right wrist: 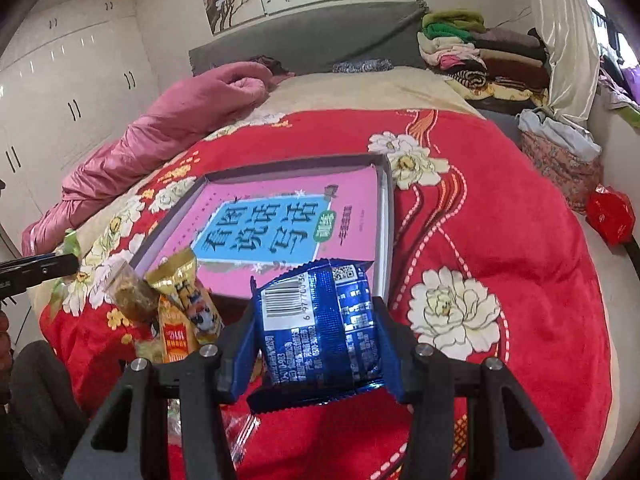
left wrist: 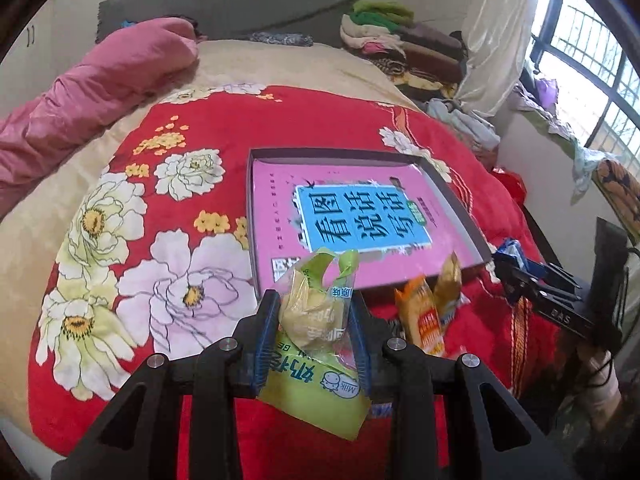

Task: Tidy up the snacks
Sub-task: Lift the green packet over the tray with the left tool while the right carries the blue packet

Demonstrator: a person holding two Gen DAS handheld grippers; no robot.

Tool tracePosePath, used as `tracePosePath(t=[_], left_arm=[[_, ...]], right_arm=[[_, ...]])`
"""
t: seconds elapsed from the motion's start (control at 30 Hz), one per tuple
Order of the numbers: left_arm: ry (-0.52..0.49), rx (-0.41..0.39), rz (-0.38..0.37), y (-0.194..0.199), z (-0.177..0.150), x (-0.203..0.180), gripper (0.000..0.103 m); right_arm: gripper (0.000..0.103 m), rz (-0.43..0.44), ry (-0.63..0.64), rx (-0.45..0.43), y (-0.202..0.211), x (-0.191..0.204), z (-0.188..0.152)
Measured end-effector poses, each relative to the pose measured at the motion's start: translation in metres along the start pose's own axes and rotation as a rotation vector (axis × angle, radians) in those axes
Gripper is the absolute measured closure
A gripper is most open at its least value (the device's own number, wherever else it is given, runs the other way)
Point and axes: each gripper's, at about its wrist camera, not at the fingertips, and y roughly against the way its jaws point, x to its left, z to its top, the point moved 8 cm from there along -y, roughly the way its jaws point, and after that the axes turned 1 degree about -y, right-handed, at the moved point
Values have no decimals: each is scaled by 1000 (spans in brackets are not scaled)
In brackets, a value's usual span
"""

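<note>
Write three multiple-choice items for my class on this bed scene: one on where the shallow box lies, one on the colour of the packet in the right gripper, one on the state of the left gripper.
1. Where does the shallow box with the pink book in it lie?
A. on the red floral blanket
B. on the windowsill
C. on the stack of folded clothes

2. What colour is the packet in the right gripper?
A. orange
B. blue
C. green

3. What is the state of the left gripper?
A. open and empty
B. shut on a book
C. shut on a green snack packet

Answers:
1 A, the red floral blanket shows all round the box.
2 B, its blue foil with a barcode sits between the jaws.
3 C, the jaws press both sides of the green snack packet.
</note>
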Motion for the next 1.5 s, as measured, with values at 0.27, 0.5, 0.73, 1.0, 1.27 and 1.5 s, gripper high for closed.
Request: tracePosePath(t=[0.27, 0.5, 0.73, 1.0, 1.27, 1.5], left_arm=[[4, -13, 40, -26, 24, 0, 68], [-13, 4, 100, -59, 36, 4, 68], [-11, 33, 116, -89, 49, 4, 68], [-37, 52, 170, -116, 64, 0, 68], [-61, 110, 196, -151, 57, -4, 68], [-99, 136, 206, -160, 45, -14, 68]], right_arm=[[51, 17, -43, -15, -15, -3, 16], [51, 23, -58, -24, -31, -6, 27], [51, 21, -73, -30, -44, -8, 36], [51, 7, -99, -33, -57, -15, 42], [51, -4, -124, 3, -74, -26, 38], [51, 1, -65, 36, -83, -15, 32]])
